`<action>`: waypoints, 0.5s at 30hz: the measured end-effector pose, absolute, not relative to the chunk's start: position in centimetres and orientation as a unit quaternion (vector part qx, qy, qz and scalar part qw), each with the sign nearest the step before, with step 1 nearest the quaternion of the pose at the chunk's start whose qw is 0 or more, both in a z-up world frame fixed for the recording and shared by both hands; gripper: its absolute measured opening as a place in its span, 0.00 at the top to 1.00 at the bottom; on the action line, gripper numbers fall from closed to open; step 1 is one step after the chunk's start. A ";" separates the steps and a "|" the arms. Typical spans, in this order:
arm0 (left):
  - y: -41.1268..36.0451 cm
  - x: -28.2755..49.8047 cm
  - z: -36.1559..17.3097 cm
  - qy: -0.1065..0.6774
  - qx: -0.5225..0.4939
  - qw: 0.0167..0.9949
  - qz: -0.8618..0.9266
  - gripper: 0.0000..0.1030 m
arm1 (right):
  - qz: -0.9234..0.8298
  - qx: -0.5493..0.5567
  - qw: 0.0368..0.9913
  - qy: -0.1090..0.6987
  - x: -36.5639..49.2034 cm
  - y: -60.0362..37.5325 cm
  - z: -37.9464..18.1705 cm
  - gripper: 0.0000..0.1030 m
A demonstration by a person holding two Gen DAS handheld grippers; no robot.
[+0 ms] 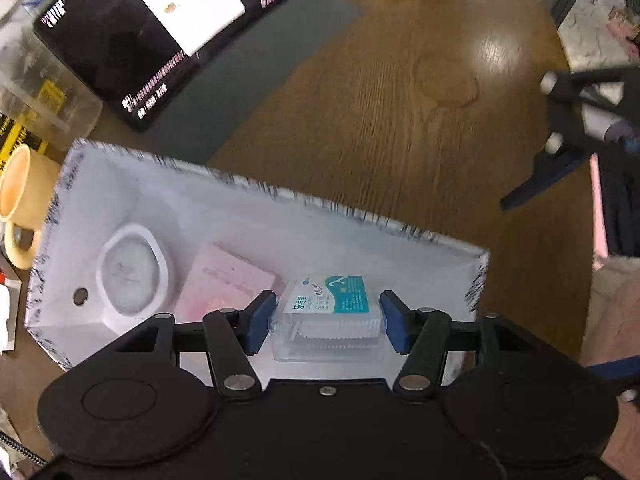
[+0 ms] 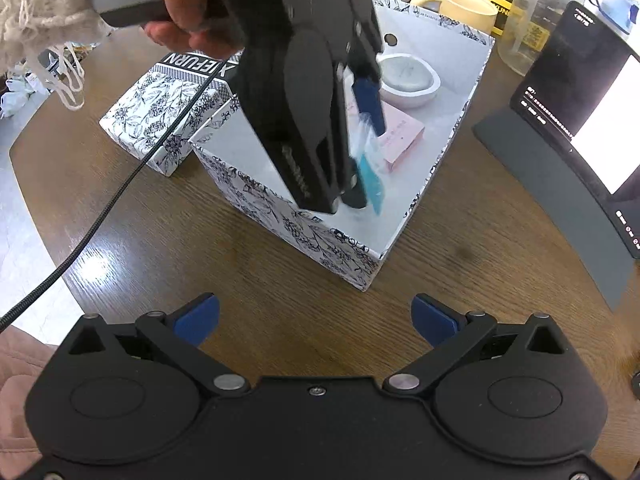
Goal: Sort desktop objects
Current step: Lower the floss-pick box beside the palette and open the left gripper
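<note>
A clear floss-pick box [image 1: 326, 300] with a teal label sits between the blue pads of my left gripper [image 1: 328, 326], which is shut on it. It hangs over the white inside of the open floral storage box [image 1: 360, 210]. In that box lie a white bowl [image 1: 132, 276] and a pink box [image 1: 228, 280]. From the right wrist view, a hand holds the left gripper [image 2: 362, 148] above the storage box [image 2: 280, 208], with the floss-pick box [image 2: 370, 168] blurred. My right gripper [image 2: 316, 316] is open and empty over the wooden table, just in front of the storage box.
The floral lid [image 2: 160, 120] lies left of the storage box. A tablet [image 2: 580, 120] on a grey stand is at the right. A yellow mug [image 2: 464, 10] and a clear plastic container [image 2: 532, 28] stand behind the box. A cable [image 2: 120, 192] crosses the table.
</note>
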State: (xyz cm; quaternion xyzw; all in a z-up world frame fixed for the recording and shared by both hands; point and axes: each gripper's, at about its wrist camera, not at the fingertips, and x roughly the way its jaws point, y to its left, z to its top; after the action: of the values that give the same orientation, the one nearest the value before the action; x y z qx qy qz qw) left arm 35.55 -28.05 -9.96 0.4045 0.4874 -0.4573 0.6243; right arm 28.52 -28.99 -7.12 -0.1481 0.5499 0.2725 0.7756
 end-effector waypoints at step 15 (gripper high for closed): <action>-25.7 37.2 -11.4 0.549 0.386 0.601 -0.434 0.45 | 0.285 -0.156 0.762 0.560 28.9 -28.6 -7.9 0.00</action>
State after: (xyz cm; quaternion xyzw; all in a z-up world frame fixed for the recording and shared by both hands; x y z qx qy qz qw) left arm 37.19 -25.68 -11.42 0.3863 0.5493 -0.4340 0.6006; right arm 28.94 -28.61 -7.92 -0.1556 0.5603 0.2852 0.7619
